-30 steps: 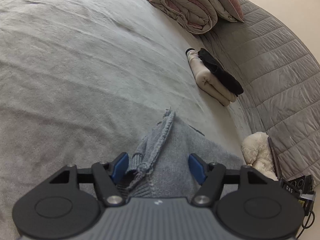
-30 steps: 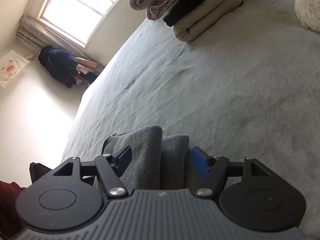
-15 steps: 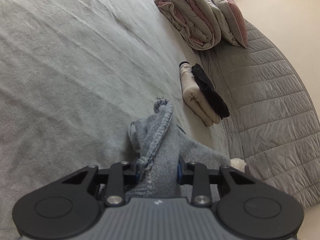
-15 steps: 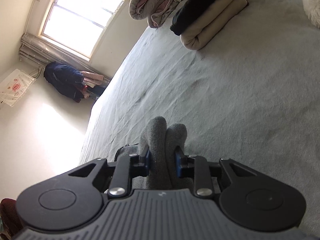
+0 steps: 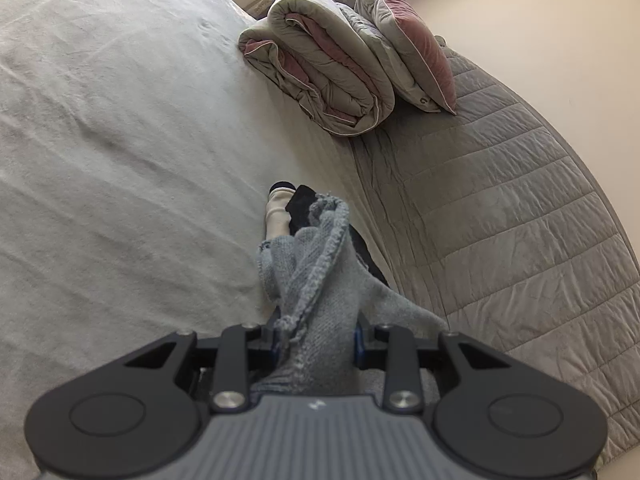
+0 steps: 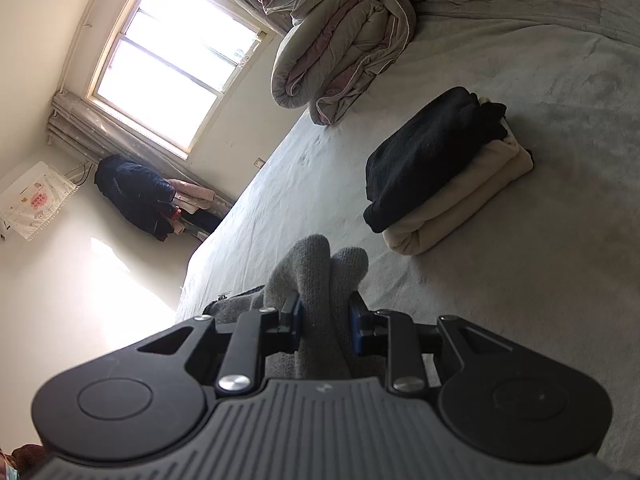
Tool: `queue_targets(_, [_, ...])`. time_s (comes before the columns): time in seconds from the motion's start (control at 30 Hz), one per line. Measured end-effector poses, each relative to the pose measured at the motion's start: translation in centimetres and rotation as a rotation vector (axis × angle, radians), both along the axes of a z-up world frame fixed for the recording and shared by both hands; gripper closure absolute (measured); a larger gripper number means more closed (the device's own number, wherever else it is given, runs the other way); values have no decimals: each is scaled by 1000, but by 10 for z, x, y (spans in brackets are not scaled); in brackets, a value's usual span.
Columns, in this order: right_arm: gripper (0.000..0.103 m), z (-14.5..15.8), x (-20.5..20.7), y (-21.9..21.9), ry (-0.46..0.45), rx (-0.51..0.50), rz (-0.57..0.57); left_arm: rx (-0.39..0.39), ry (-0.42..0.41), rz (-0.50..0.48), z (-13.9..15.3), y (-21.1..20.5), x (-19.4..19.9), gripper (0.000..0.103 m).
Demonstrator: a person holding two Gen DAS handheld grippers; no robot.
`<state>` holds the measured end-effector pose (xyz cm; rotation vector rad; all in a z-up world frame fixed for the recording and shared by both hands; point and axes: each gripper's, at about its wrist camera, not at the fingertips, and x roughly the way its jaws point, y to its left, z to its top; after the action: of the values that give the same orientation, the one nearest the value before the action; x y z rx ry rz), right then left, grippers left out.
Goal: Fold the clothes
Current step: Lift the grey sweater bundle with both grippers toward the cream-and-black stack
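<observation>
My left gripper [image 5: 316,344] has its jaws clamped on a bunched edge of a grey knit garment [image 5: 320,280]. The fabric rises up out of the jaws in a gathered ridge, with a frayed knitted hem running along its top, and more of it spreads away to the right below the jaws. It is lifted above the pale grey bed [image 5: 120,160], which fills the left of this view. Just beyond the raised fabric, a folded pile of a cream garment [image 5: 277,216] and a black garment [image 5: 300,204] lies on the bed, partly hidden behind the knit. Farther off sit a rolled grey and pink duvet [image 5: 320,68] and a pillow [image 5: 408,44] leaning against it. A quilted grey headboard [image 5: 500,200] curves down the right side.

My right gripper [image 6: 325,326] also has its jaws closed tight on the same grey knit garment [image 6: 316,272]; two rounded folds of it stick up between and past the blue pads. To the left are a bright window [image 6: 176,68] and dark clothes hanging [image 6: 132,192] by the wall. To the right, the black garment [image 6: 428,152] rests on top of the cream garment [image 6: 460,208], well apart from my jaws, with the duvet [image 6: 344,48] beyond.
</observation>
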<state>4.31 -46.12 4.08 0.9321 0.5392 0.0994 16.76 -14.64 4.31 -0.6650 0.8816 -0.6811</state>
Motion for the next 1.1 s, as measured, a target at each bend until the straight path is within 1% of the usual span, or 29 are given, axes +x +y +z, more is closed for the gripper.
queue_targets(0.1, [76,16,12,-24,-9,-30,-25,0,-34,-3,15,-30,15,72])
queue_targets(0.17, [76,25,23,-41,-17,-52,-45,-12,-42,2,21,-49,27,72])
queue_targets(0.37, [76,38,70,-94,-20,-87,-92,-43,-51,21,25,-106,70,72])
queue_targets(0.43, [76,37,86,-111,-19,-99,-101,-50,-55,27,24,-123,85,72])
queue_targets(0.53, [76,25,116,-135,-10,-113,-119,-50,-55,32,11,-144,104,72])
queue_targets(0.63, [76,2,142,-150,7,-130,-128,-35,-46,46,-11,-159,124,71])
queue_targets(0.7, [76,-17,158,-159,21,-144,-134,-19,-39,64,-31,-167,135,70])
queue_targets(0.8, [74,-49,172,-160,59,-187,-159,15,-39,92,-59,-173,143,64])
queue_targets(0.83, [71,-59,175,-160,67,-202,-167,23,-42,99,-67,-173,144,58])
queue_targets(0.87, [64,-65,175,-159,70,-214,-176,29,-54,103,-70,-172,144,55])
queue_targets(0.9, [61,-69,173,-159,65,-221,-182,42,-74,104,-68,-170,143,52])
queue_targets(1.0, [60,-59,168,-161,39,-254,-160,84,-140,113,-61,-164,139,50])
queue_targets(1.1, [60,-34,160,-159,-17,-363,-165,135,-271,177,-38,-157,133,48])
